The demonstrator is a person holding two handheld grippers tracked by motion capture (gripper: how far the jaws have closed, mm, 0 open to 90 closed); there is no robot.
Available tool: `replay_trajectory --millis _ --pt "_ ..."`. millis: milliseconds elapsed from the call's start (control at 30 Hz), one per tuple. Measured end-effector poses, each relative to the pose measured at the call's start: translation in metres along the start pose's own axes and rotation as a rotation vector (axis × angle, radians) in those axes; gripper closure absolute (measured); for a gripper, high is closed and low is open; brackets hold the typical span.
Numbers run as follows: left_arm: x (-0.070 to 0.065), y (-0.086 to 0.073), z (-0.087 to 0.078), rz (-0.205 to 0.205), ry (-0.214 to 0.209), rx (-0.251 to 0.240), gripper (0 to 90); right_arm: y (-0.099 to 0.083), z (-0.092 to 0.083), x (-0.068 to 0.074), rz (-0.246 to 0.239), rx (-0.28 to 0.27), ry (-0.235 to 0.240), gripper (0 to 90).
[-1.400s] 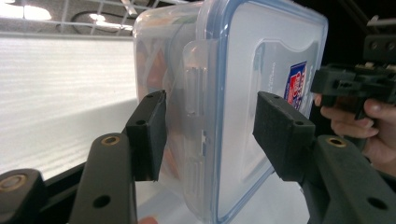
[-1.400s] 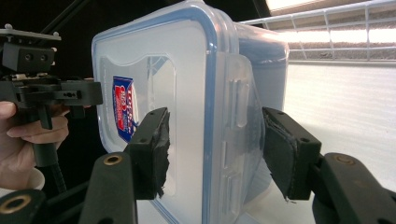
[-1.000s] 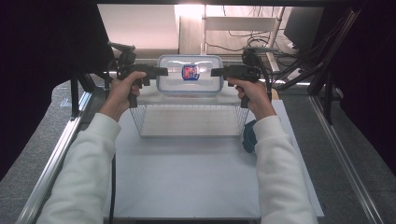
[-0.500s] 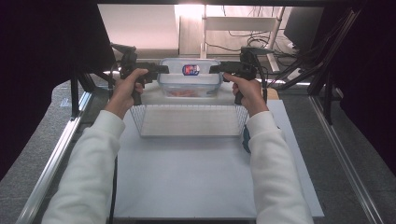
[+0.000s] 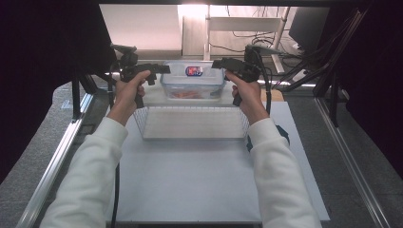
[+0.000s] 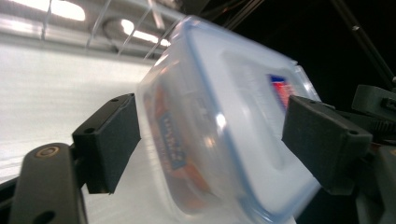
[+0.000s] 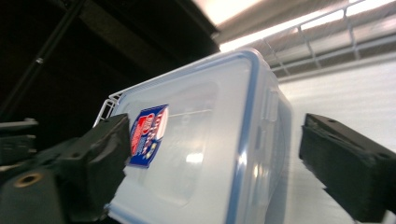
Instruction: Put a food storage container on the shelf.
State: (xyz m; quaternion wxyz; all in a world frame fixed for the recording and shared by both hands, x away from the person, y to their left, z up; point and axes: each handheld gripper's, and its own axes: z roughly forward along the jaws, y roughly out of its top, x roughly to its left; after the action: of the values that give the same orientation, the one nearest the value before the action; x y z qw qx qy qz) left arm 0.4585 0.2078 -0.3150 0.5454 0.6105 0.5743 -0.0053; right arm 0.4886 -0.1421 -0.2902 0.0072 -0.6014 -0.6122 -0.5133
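A clear plastic box (image 5: 192, 81) with a blue-rimmed lid and a red and blue label rests just beyond the far rim of a wire basket (image 5: 190, 122); something orange shows inside. My left gripper (image 5: 160, 70) is at the box's left end and my right gripper (image 5: 219, 63) at its right end. Both sets of jaws have just been opening. In the left gripper view the box (image 6: 224, 126) lies between the spread jaws of the left gripper (image 6: 217, 140). The right gripper view shows the box (image 7: 201, 140) between the jaws of the right gripper (image 7: 222, 163), one pad standing off its side.
The basket stands on a white mat (image 5: 190, 185). A dark blue object (image 5: 283, 134) lies by the basket's right side, behind the right sleeve. Metal rails (image 5: 57, 156) run along both table edges. A white chair (image 5: 242, 26) and cables sit behind.
The box went from held above the basket's far end to lower and farther back, beyond the rim. Both hands followed it away from the person, and both pairs of jaws have spread.
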Motion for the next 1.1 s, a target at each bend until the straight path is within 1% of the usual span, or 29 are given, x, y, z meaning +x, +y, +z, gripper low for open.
replay_trajectory --millis 33,67,100,133,167,200,233,267,300,333,367,400,500,533,567,600,633,667,700,733,767,800,833,867,900,933,967,1000,1100 --pt "-0.005 -0.002 -0.006 0.032 -0.007 -0.010 17.1 -0.002 -0.004 0.004 -0.030 -0.020 -0.015 7.6" --pt "-0.009 -0.004 -0.012 0.060 -0.010 -0.016 17.2 -0.005 -0.010 0.009 -0.080 -0.034 -0.031 6.9" --pt "-0.012 -0.006 -0.015 0.081 -0.009 -0.022 17.2 -0.007 -0.015 0.012 -0.111 -0.043 -0.040 6.2" --pt "-0.016 -0.010 -0.022 0.114 -0.010 -0.035 17.5 -0.010 -0.019 0.014 -0.137 -0.052 -0.041 6.2" --pt "-0.019 -0.014 -0.027 0.132 -0.017 -0.039 17.8 -0.014 -0.026 0.014 -0.177 -0.061 -0.034 6.2" --pt "-0.021 -0.018 -0.031 0.142 -0.024 -0.042 17.8 -0.017 -0.031 0.014 -0.200 -0.058 -0.019 6.2" --pt "-0.024 -0.031 -0.042 0.163 -0.053 -0.045 18.0 -0.024 -0.040 0.012 -0.240 -0.049 -0.007 7.3" --pt "-0.024 -0.031 -0.042 0.163 -0.053 -0.045 18.2 -0.024 -0.040 0.012 -0.240 -0.049 -0.007 7.3" --pt "-0.025 -0.037 -0.046 0.176 -0.063 -0.047 18.2 -0.029 -0.047 0.011 -0.278 -0.042 -0.005 7.7" --pt "-0.025 -0.044 -0.050 0.193 -0.064 -0.043 18.2 -0.033 -0.052 0.009 -0.302 -0.041 -0.006 8.3" --pt "-0.024 -0.054 -0.056 0.221 -0.055 -0.039 18.3 -0.038 -0.059 0.008 -0.334 -0.041 -0.009 9.7" --pt "-0.024 -0.060 -0.059 0.238 -0.049 -0.040 18.3 -0.045 -0.067 0.004 -0.372 -0.045 -0.002 11.7" --pt "-0.022 -0.086 -0.073 0.282 -0.039 -0.042 18.6 -0.061 -0.083 -0.007 -0.424 -0.030 0.022 14.3" --pt "-0.021 -0.097 -0.077 0.302 -0.031 -0.035 18.6 -0.067 -0.089 -0.012 -0.436 -0.026 0.025 15.5" --pt "-0.021 -0.113 -0.083 0.339 -0.009 -0.023 18.5 -0.080 -0.099 -0.023 -0.460 -0.026 0.035 17.9" --pt "-0.021 -0.113 -0.083 0.339 -0.009 -0.023 18.5 -0.080 -0.099 -0.023 -0.460 -0.026 0.035 17.9" --pt "-0.021 -0.122 -0.086 0.361 0.004 -0.011 18.5 -0.095 -0.108 -0.035 -0.485 -0.019 0.039 20.1" --pt "-0.020 -0.132 -0.089 0.376 0.006 -0.002 18.5 -0.095 -0.108 -0.035 -0.485 -0.019 0.039 20.1" --pt "-0.016 -0.154 -0.094 0.384 0.008 0.011 18.5 -0.111 -0.116 -0.046 -0.511 -0.007 0.037 22.2" --pt "-0.016 -0.154 -0.094 0.384 0.008 0.011 18.5 -0.111 -0.116 -0.046 -0.511 -0.007 0.037 22.2" --pt "-0.014 -0.161 -0.095 0.383 0.006 0.018 18.5 -0.128 -0.122 -0.056 -0.526 0.006 0.044 23.7" --pt "-0.010 -0.171 -0.095 0.381 0.008 0.030 18.5 -0.128 -0.122 -0.056 -0.526 0.006 0.044 23.7" --pt "-0.007 -0.181 -0.096 0.383 0.018 0.040 18.7 -0.146 -0.128 -0.065 -0.539 0.018 0.056 25.1" --pt "-0.003 -0.192 -0.096 0.392 0.039 0.049 18.7 -0.146 -0.128 -0.065 -0.539 0.018 0.056 25.1" --pt "-0.001 -0.198 -0.096 0.397 0.057 0.052 18.7 -0.156 -0.130 -0.070 -0.547 0.031 0.057 25.4" --pt "0.001 -0.206 -0.096 0.397 0.079 0.052 18.8 -0.162 -0.131 -0.073 -0.549 0.041 0.055 25.5" --pt "0.006 -0.219 -0.094 0.401 0.106 0.066 18.8 -0.177 -0.132 -0.083 -0.546 0.066 0.054 25.7" --pt "0.006 -0.219 -0.094 0.401 0.106 0.066 18.8 -0.177 -0.132 -0.083 -0.546 0.066 0.054 25.7" --pt "0.012 -0.235 -0.091 0.411 0.140 0.086 18.8 -0.193 -0.133 -0.094 -0.541 0.092 0.049 26.0"
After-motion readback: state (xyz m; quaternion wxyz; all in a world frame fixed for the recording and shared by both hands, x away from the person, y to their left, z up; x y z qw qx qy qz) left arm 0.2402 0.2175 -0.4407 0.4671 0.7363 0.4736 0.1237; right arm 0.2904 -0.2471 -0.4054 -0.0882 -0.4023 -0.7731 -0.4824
